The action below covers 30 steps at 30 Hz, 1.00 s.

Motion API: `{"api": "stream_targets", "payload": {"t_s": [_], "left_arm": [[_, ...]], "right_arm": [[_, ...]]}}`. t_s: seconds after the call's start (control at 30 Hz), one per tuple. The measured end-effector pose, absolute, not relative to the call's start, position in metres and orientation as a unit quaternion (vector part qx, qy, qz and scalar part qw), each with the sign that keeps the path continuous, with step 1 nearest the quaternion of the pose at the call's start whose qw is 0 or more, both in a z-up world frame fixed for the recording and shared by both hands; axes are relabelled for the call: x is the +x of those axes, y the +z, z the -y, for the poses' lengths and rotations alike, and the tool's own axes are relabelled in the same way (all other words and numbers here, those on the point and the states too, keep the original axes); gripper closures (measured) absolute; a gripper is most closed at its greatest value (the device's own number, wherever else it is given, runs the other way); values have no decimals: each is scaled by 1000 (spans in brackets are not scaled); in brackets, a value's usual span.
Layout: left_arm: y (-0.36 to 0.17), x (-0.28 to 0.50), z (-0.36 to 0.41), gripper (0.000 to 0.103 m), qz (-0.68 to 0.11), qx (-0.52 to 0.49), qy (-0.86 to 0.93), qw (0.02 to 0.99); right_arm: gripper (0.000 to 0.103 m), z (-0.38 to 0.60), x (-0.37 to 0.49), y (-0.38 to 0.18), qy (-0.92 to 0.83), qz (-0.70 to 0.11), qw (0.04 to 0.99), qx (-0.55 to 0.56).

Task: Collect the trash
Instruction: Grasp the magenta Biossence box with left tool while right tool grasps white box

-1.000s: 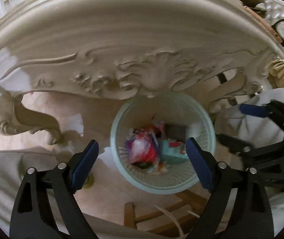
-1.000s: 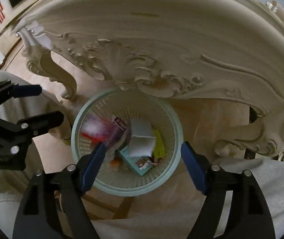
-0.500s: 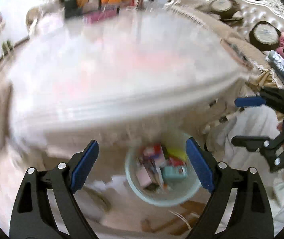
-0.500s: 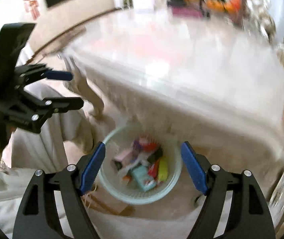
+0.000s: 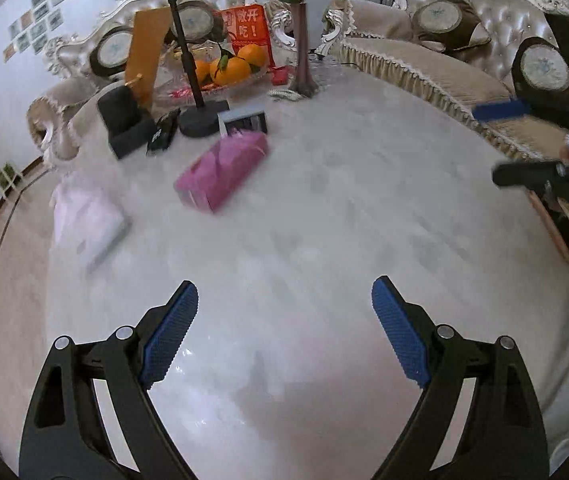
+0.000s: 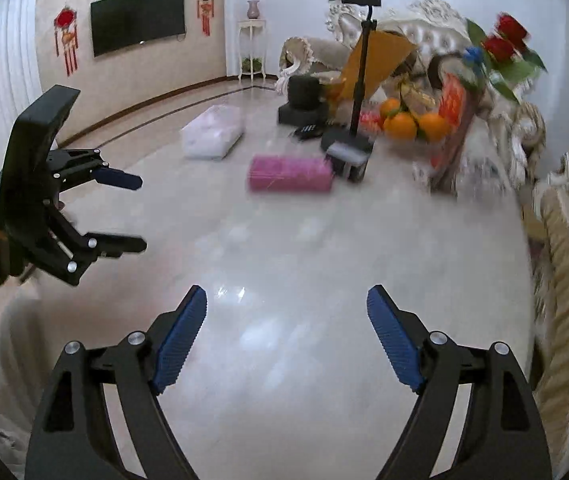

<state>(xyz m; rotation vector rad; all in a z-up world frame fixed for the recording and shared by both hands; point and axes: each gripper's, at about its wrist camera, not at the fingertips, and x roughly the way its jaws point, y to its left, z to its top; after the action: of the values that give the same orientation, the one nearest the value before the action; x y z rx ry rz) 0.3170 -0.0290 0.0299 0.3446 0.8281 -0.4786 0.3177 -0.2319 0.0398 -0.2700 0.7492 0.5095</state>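
Note:
Both grippers hang over a glossy white table top [image 5: 324, 208]. My left gripper [image 5: 284, 292] is open, nothing between its blue pads; the right wrist view shows it at the left [image 6: 142, 212]. The jaws of my right gripper [image 6: 287, 294] are opening and hold nothing; the left wrist view shows it at the right edge [image 5: 486, 145]. Ahead on the table lie a pink packet [image 5: 220, 168] [image 6: 290, 174] and a white plastic packet [image 5: 84, 220] [image 6: 212, 132]. No trash basket is in view.
At the table's far end stand a black box [image 5: 124, 120], a tripod stand [image 5: 200, 120], a small grey box [image 5: 243, 122], a bowl of oranges [image 5: 232, 66] and a flower vase [image 5: 302, 52]. Ornate sofas [image 5: 424, 68] ring the table.
Both grippers have risen from over the filled basket under the table edge to above the table top. The basket has dropped out of view. The right jaws stand slightly wider.

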Motion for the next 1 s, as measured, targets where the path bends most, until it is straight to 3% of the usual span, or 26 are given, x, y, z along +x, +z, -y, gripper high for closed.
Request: {"api": "stream_targets", "payload": {"t_s": [0.23, 0.43, 0.93, 1.0], "left_arm": [[9, 432, 36, 16, -403, 203, -245, 858], [-12, 483, 34, 16, -423, 210, -262, 842], [-41, 525, 52, 16, -438, 200, -314, 818], [-42, 526, 51, 18, -441, 191, -315, 818]], "right_arm": [[25, 217, 450, 19, 277, -367, 874, -156], [25, 207, 540, -25, 288, -406, 843, -204], [26, 184, 597, -60, 377, -421, 798, -211], [37, 179, 599, -64, 388, -430, 791, -198]]}}
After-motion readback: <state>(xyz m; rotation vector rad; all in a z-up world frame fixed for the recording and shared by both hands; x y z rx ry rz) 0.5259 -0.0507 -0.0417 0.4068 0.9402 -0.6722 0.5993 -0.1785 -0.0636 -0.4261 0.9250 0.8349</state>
